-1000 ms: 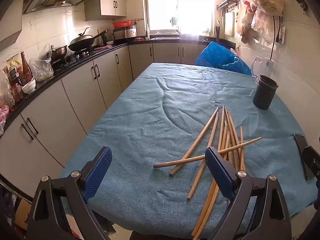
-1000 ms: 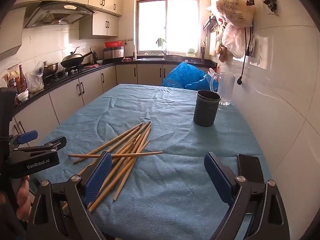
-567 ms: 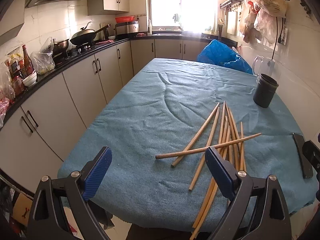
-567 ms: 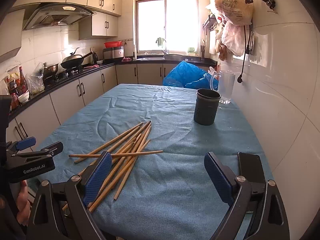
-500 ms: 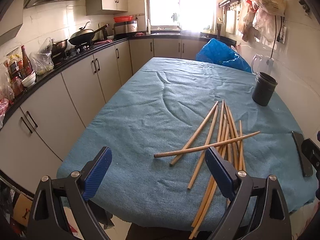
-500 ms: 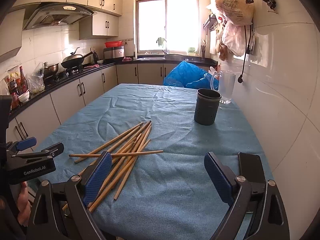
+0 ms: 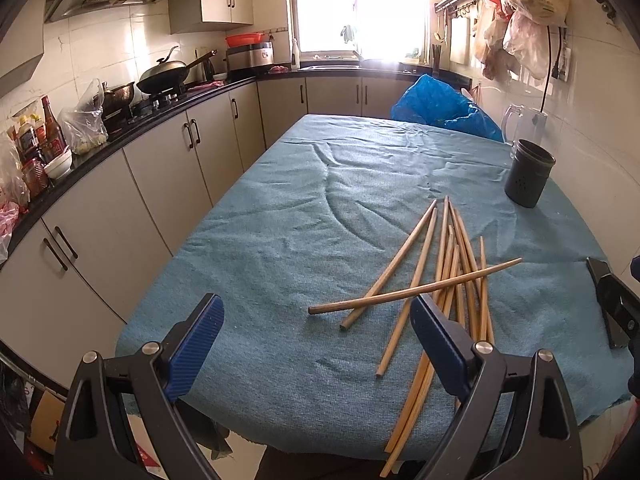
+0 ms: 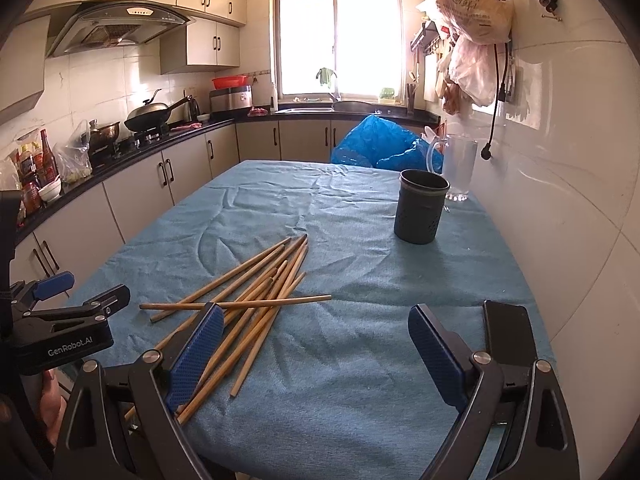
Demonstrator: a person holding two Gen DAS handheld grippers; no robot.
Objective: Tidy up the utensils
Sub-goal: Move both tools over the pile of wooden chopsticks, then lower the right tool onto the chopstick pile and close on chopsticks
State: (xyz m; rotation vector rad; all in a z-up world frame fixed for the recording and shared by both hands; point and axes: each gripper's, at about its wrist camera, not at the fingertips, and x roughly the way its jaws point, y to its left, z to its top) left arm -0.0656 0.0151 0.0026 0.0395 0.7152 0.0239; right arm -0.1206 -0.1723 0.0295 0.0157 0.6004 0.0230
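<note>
Since the earlier frame the left wrist view had drawn back a little, so that more of the near edge of the table showed under the chopsticks, while the right wrist view stayed almost as it was. The table (image 7: 280, 216) was covered with a blue-green cloth (image 8: 360, 360) that hung over the near edge. At the far end lay a blue plastic bag (image 8: 376, 144), and just beside it, near the wall, stood a clear jug (image 8: 458, 168). A dark cylindrical holder (image 8: 420, 206) stood upright on the cloth in front of the jug, well apart from the chopsticks (image 7: 448, 264). These lay loose in a fan on the near part of the cloth, with one chopstick (image 7: 416, 288) lying across the others. A dark flat object, perhaps a phone (image 8: 508, 332), lay near the right edge. The left gripper (image 7: 316, 344) had its jaws wide apart and held nothing. The right gripper (image 8: 316, 346) was likewise spread and empty, above the near edge.
</note>
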